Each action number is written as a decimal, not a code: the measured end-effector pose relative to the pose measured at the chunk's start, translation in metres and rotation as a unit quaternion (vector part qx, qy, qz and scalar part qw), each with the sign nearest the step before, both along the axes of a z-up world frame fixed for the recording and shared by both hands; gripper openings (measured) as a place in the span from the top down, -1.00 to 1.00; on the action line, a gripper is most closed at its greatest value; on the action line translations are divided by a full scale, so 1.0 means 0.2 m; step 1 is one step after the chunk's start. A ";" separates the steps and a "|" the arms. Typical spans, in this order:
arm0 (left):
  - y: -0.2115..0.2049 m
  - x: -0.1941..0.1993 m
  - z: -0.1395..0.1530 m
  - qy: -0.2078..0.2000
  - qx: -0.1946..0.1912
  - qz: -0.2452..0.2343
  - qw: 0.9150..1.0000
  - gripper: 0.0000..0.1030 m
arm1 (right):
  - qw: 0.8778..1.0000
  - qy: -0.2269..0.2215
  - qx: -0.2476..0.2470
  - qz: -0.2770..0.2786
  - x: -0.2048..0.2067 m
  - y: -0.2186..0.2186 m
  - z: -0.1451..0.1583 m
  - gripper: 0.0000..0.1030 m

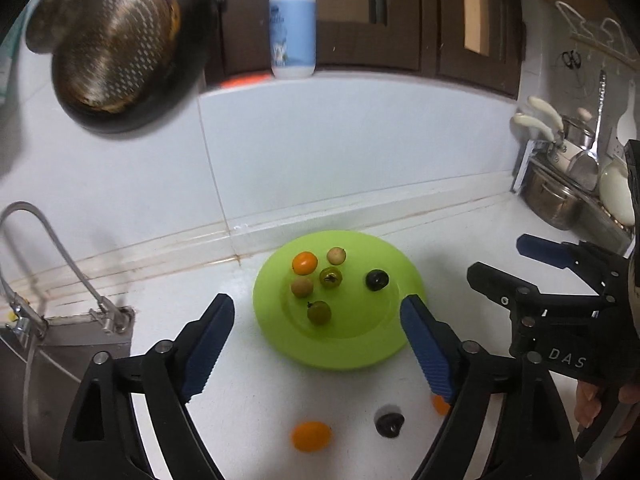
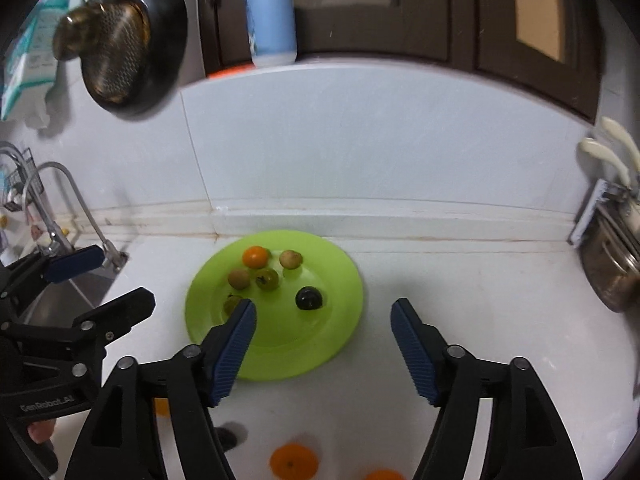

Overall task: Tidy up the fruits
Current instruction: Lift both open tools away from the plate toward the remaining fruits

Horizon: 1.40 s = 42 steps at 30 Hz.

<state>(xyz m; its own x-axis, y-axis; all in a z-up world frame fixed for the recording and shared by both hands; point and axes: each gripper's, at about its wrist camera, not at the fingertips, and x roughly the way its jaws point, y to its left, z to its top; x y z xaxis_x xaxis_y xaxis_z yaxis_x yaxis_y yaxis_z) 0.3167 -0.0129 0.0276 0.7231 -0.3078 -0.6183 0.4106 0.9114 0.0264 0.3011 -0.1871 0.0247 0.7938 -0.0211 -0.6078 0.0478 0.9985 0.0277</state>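
Left gripper [image 1: 316,336]: jaws apart, empty.
Right gripper [image 2: 324,336]: likewise.
Plate [image 1: 360,352]: near the counter's back edge, six fruits aboard.
Loose orange fruit [image 1: 311,435]: near the front edge; approach from above, close gently.

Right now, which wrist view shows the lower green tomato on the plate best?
The left wrist view: the green tomato lies fully visible on the green plate, between the open left gripper fingers. In the right wrist view, the right gripper finger covers most of it.
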 end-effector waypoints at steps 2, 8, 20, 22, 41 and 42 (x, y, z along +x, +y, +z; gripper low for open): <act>0.01 -0.05 0.01 -0.007 -0.002 0.000 1.000 -0.70 | 1.000 -0.009 -0.001 -0.009 -0.07 0.01 0.02 -0.46; 0.03 -0.20 0.01 -0.023 -0.002 -0.007 1.000 -0.78 | 0.998 -0.032 0.018 -0.041 -0.24 0.00 0.01 -0.55; 0.05 -0.41 -0.10 -0.037 -0.001 -0.004 0.999 -0.78 | 0.996 -0.019 0.015 -0.084 -0.48 -0.03 -0.10 -0.55; 0.05 -0.43 -0.12 -0.037 0.001 -0.007 0.999 -0.78 | 0.996 -0.016 0.014 -0.087 -0.50 -0.03 -0.12 -0.55; -0.02 -0.50 -0.36 -0.007 0.013 -0.049 0.999 -0.77 | 0.995 0.033 0.015 -0.096 -0.61 -0.07 -0.35 -0.55; -0.03 -0.49 -0.37 -0.006 0.014 -0.051 0.999 -0.76 | 0.994 0.039 0.015 -0.098 -0.61 -0.07 -0.37 -0.55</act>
<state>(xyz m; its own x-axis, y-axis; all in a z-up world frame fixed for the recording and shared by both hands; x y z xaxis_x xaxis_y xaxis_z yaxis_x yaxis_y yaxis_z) 0.2179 -0.0179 -0.0461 0.6957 -0.3639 -0.6193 0.5012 0.8635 0.0556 0.1792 -0.2014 -0.0492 0.7273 -0.1516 -0.6694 0.2448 0.9684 0.0466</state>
